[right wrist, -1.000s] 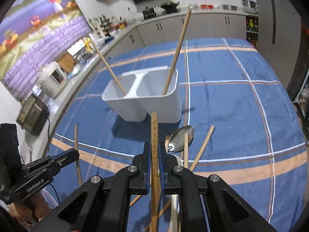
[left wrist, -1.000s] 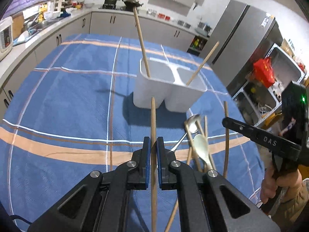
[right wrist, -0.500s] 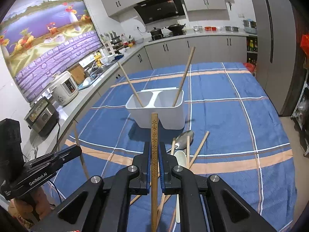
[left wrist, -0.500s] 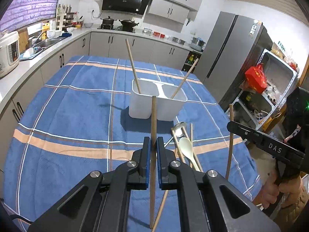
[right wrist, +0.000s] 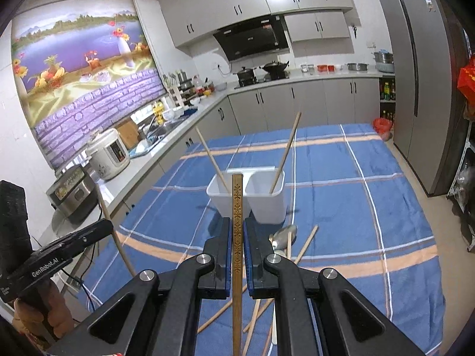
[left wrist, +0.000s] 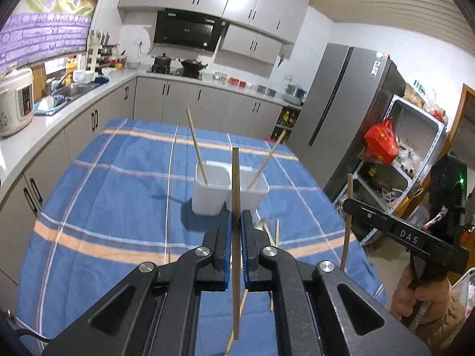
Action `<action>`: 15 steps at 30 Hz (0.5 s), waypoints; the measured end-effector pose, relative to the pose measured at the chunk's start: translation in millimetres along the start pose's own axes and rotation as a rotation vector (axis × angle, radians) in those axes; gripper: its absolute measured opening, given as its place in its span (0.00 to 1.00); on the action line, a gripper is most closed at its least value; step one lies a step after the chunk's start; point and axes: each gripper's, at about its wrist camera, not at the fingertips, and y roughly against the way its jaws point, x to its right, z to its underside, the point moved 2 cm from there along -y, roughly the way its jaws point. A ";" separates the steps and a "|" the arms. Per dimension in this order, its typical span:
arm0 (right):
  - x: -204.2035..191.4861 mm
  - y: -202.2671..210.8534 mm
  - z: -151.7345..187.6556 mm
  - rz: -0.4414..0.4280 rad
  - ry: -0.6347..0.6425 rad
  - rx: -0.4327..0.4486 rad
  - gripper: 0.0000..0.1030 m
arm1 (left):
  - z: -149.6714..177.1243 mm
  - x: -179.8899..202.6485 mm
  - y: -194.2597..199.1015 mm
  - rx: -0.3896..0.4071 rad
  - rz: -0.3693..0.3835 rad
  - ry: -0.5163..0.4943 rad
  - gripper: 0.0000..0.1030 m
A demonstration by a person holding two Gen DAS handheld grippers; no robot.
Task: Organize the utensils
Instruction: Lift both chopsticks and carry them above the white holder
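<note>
Beside each clamped chopstick [left wrist: 235,237], grippers read "DAS" [left wrist: 408,240] ("GenRobot.AI" [right wrist: 50,268]).

Blue cloth [right wrist: 341,207] with white and orange stripes; white bin [right wrist: 264,198]; brown chopstick [right wrist: 237,237] with carved flowers.

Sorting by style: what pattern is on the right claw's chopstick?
A dark floral motif along brown wood, clearest in the right wrist view.

A white two-compartment holder [right wrist: 252,195] stood on the desk, one chopstick [right wrist: 283,154] leaning in each compartment. Just in front of the holder lay a metal spoon [right wrist: 285,233] among loose, crossed chopsticks [right wrist: 307,243].
</note>
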 end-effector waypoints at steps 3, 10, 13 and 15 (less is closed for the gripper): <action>1.9 2.4 -18.2 -0.002 -0.009 0.046 0.07 | -22.7 -1.6 1.3 0.039 -0.002 -0.001 0.05; 10.4 -7.4 -81.6 -0.011 -0.077 0.200 0.08 | -96.8 0.4 -10.1 0.158 -0.026 -0.034 0.05; 11.5 -21.1 -111.0 -0.007 -0.112 0.263 0.08 | -130.0 -0.6 -31.3 0.185 -0.030 -0.036 0.05; 12.9 -35.0 -129.1 0.013 -0.123 0.306 0.08 | -143.9 -1.5 -45.7 0.193 -0.033 -0.040 0.05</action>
